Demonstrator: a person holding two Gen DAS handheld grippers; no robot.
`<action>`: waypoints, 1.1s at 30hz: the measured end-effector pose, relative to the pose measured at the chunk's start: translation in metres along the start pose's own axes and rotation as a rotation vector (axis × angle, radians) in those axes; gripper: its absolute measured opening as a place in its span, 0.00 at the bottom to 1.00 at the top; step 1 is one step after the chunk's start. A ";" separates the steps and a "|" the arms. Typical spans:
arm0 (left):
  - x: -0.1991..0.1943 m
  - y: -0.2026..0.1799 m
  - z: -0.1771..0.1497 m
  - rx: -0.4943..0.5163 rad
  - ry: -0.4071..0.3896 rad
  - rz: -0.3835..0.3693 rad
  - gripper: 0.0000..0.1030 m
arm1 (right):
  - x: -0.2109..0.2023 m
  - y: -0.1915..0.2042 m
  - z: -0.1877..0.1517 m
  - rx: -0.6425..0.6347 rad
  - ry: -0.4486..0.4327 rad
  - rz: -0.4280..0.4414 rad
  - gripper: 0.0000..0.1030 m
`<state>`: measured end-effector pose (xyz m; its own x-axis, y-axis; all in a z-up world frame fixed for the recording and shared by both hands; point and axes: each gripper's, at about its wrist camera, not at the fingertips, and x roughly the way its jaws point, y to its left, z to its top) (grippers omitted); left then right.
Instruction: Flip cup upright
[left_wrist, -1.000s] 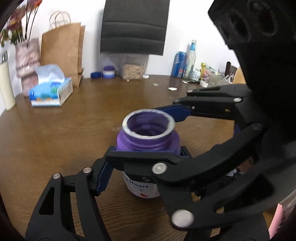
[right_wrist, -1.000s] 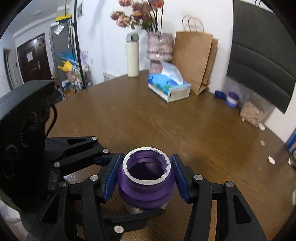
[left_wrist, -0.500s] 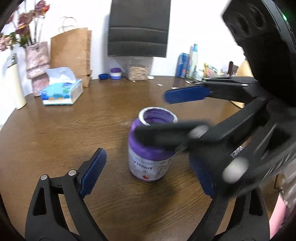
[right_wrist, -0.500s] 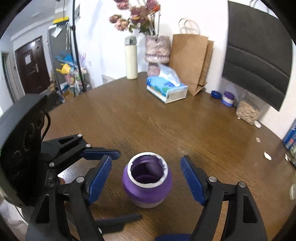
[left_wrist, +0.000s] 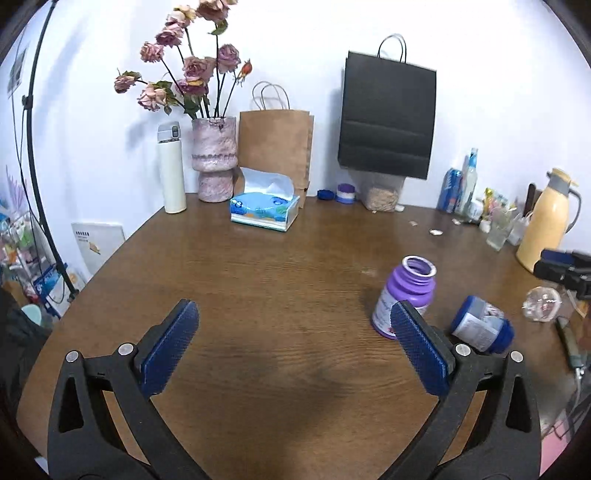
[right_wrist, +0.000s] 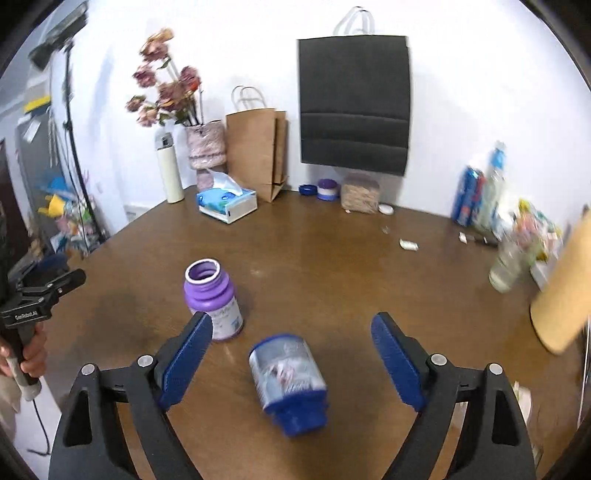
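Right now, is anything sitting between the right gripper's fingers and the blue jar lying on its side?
No. In the right wrist view the right gripper is open, and the blue jar lies between its fingers on the bare wooden table.

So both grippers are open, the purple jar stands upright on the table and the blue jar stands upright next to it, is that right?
Not quite. The blue jar lies on its side, as the right wrist view shows. The rest holds: the purple jar stands upright on the table, and the left gripper and right gripper are both open.
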<state>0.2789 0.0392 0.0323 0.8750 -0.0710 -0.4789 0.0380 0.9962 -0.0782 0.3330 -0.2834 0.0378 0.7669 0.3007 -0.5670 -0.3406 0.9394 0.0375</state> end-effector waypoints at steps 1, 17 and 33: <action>-0.006 -0.001 0.000 -0.001 -0.014 0.000 1.00 | -0.005 0.001 -0.003 0.014 -0.001 0.000 0.89; -0.048 -0.016 -0.009 0.033 -0.109 0.026 1.00 | -0.035 0.031 -0.024 -0.011 -0.047 0.004 0.89; -0.205 -0.021 -0.170 0.072 -0.062 0.053 1.00 | -0.163 0.119 -0.186 -0.007 -0.238 0.023 0.89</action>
<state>0.0172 0.0239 -0.0163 0.9050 -0.0172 -0.4251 0.0236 0.9997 0.0100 0.0660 -0.2518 -0.0182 0.8655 0.3527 -0.3557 -0.3622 0.9311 0.0421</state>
